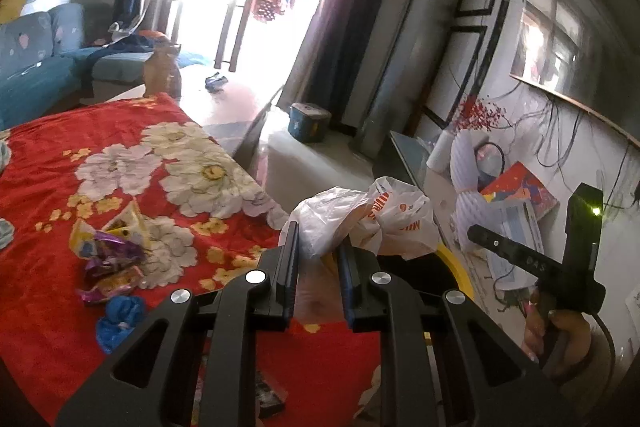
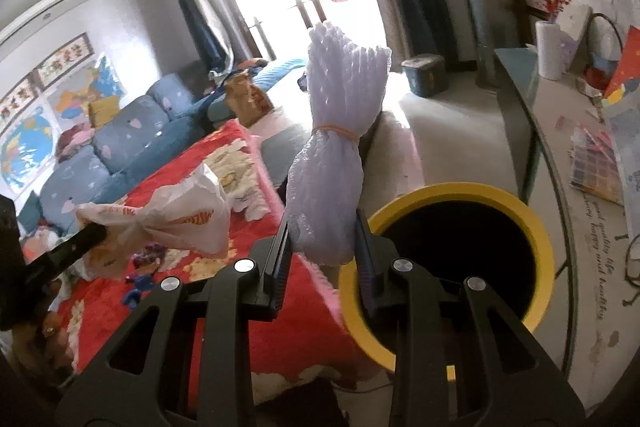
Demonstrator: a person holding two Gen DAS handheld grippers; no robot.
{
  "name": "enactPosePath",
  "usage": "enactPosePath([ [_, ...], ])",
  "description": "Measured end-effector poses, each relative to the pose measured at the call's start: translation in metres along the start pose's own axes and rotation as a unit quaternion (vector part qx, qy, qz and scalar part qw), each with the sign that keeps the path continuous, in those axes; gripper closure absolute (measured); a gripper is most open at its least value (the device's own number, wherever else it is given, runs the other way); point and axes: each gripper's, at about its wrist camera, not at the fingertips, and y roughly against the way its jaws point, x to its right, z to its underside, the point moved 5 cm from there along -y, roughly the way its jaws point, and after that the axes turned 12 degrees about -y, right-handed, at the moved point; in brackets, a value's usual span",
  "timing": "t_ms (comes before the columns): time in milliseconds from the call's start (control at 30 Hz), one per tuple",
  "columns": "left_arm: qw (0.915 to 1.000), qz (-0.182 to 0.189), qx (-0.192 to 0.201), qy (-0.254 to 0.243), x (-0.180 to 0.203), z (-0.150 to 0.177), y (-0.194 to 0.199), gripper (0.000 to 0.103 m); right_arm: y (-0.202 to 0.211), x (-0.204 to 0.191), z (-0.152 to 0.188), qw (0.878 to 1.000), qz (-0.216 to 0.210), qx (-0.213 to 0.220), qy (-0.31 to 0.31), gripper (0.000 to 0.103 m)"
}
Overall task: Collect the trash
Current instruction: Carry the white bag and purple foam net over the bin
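My left gripper [image 1: 318, 243] is shut on a crumpled white plastic bag with orange print [image 1: 368, 217], held out past the edge of the red flowered cloth [image 1: 120, 155]. The same plastic bag [image 2: 176, 215] shows at the left of the right wrist view. My right gripper [image 2: 322, 227] is shut on a bundle of pale lilac foam netting [image 2: 336, 147] tied with a rubber band, standing upright just left of the round yellow-rimmed bin [image 2: 452, 191]. The bin's rim [image 1: 460, 267] peeks out behind the bag. Candy wrappers [image 1: 112, 251] and a blue scrap [image 1: 120, 319] lie on the cloth.
A blue sofa [image 1: 36, 67] runs along the far left. A glass-topped cabinet [image 2: 560, 155] with a paper roll, papers and a basket stands to the right. A small blue box [image 1: 308, 121] sits on the floor by the curtains. A hand [image 1: 560, 331] holds the right gripper's handle.
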Motion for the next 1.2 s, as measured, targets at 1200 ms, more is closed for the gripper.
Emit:
enactPosePath([
  [1200,0.9953,0.009,-0.074,-0.062,0.079,0.034,-0.091,0.086,-0.020,0.096,0.014,0.992,0.095,-0.039,-0.066,0.079],
])
